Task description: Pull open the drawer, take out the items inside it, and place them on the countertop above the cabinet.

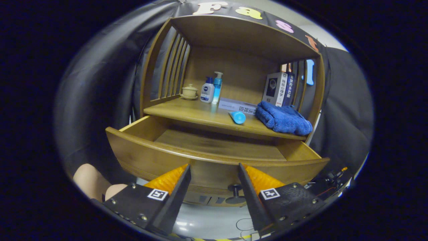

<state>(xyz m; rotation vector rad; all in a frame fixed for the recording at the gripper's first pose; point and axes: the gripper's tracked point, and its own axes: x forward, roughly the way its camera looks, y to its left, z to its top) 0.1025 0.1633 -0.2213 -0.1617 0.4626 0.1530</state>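
a wooden cabinet (234, 67) stands against the booth's black cloth wall, its slatted sides rising around the counter (200, 115). the drawer (214, 157) is the landmark here: it is pulled out below the counter, its floor bare wood, its curved front just ahead of the fingers. the gripper (214, 185) hangs before that front with its fingers spread apart and holding nothing; the drawer's dark knob (235, 190) sits between them, nearer the right finger, touching neither. above the drawer, on the counter, a blue tube (237, 117) lies near the front edge, and a folded blue towel (282, 117) lies just beside it toward the drawer's right end. farther back over the drawer stand a white bottle (207, 90) and a blue pump bottle (217, 87) side by side, with a small lidded cup (189, 91) on a saucer beside them toward the left end. a flat book (237, 106) lies behind the tube, and upright books (279, 89) stand behind the towel. below the drawer's left end, part of a person's bare limb (92, 182) shows. wires (329, 182) trail beyond the drawer's right end.
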